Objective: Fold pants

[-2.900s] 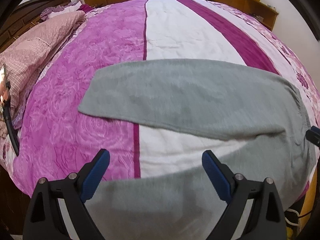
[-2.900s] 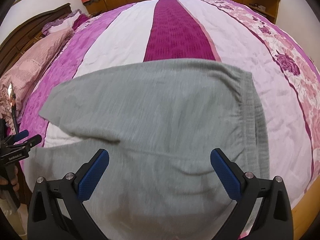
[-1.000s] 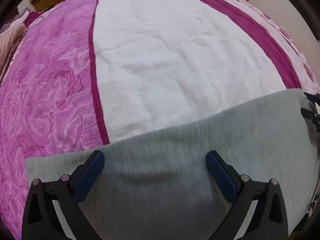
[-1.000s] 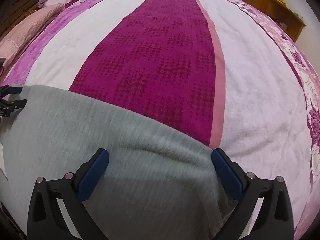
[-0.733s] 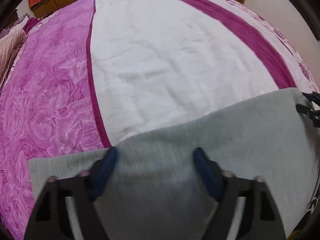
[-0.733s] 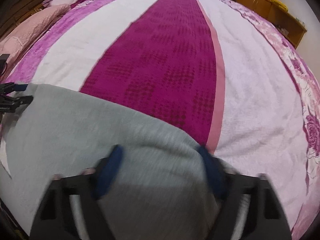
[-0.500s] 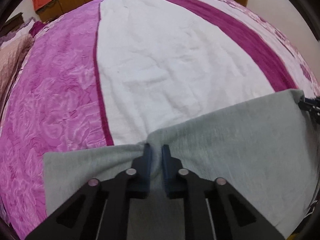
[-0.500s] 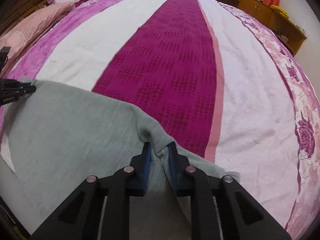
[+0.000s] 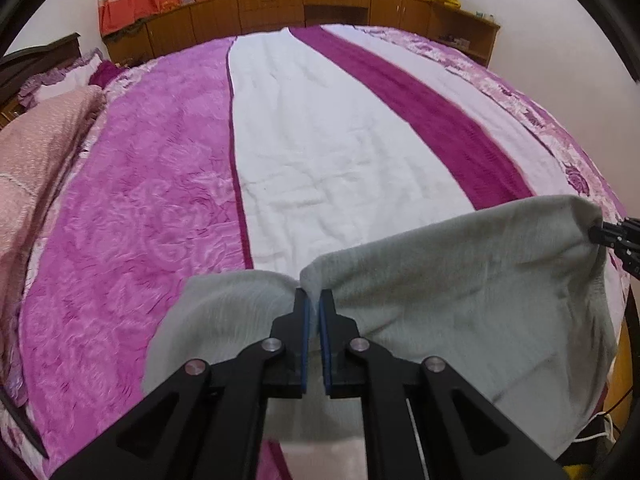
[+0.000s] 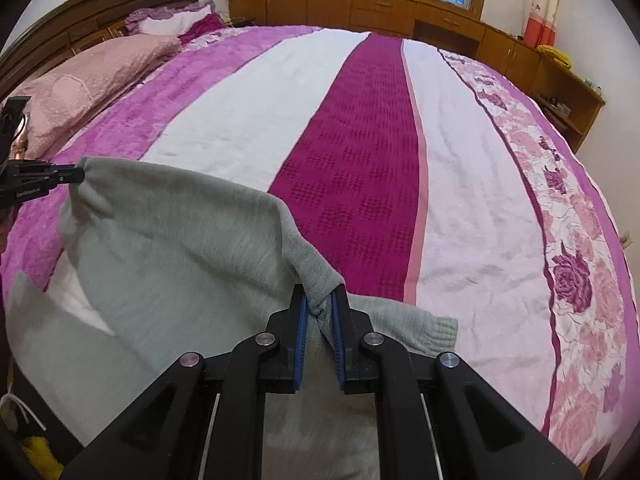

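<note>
Left gripper (image 9: 311, 300), black with blue pads, clamped on the upper edge of the soft grey knit pants (image 9: 460, 292), at 6 o'clock in the left wrist view. Cloth bunched between the pads, draped down on both sides, lifted off the striped magenta, white and pink bedspread (image 9: 320, 152). Right gripper (image 10: 319, 305), same build, pinched tight on a fold of the same pants near the ribbed band, at 6 o'clock in the right wrist view. Grey fabric stretched between both tools: other tool's tips visible at 3 o'clock in the left view and at 9 o'clock in the right view. Pants over the near edge of the bed. Pale pink pillow (image 10: 80, 80) at 10 o'clock, brown wooden cabinets (image 9: 280, 4) at 12 o'clock below the window.
</note>
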`<state>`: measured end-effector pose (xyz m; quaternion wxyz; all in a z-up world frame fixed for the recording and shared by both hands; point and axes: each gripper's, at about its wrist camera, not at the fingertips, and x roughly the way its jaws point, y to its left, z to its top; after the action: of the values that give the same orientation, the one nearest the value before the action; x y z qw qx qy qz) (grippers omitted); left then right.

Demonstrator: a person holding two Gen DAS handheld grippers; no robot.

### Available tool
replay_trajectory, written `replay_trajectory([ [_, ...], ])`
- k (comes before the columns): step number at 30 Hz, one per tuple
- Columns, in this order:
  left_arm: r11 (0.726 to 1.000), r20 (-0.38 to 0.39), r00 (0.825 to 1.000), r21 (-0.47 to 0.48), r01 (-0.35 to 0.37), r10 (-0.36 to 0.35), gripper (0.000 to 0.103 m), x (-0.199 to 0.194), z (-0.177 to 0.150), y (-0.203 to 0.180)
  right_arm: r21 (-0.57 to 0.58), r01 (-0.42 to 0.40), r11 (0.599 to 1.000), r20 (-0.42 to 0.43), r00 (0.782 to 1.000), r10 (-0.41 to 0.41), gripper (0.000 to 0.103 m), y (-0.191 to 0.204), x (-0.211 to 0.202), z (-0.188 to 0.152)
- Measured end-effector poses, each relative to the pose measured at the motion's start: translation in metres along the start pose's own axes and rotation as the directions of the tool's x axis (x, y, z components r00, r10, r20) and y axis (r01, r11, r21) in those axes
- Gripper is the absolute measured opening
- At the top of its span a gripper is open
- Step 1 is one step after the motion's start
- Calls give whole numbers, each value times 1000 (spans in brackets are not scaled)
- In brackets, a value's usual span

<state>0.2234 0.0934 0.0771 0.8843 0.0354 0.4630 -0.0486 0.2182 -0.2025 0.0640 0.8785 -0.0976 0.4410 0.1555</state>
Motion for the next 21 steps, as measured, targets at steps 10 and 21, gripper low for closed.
replay_trajectory([
  [10,999,101,995,-35,-4,7,5,-75,-58,-11,32,-12,999,52,999,11,4,18,-59,-46],
  [21,996,118,993,-81,29,-19,5,-117,-142,-29,51,-22,998,40,999,20,4,40,-87,-106],
])
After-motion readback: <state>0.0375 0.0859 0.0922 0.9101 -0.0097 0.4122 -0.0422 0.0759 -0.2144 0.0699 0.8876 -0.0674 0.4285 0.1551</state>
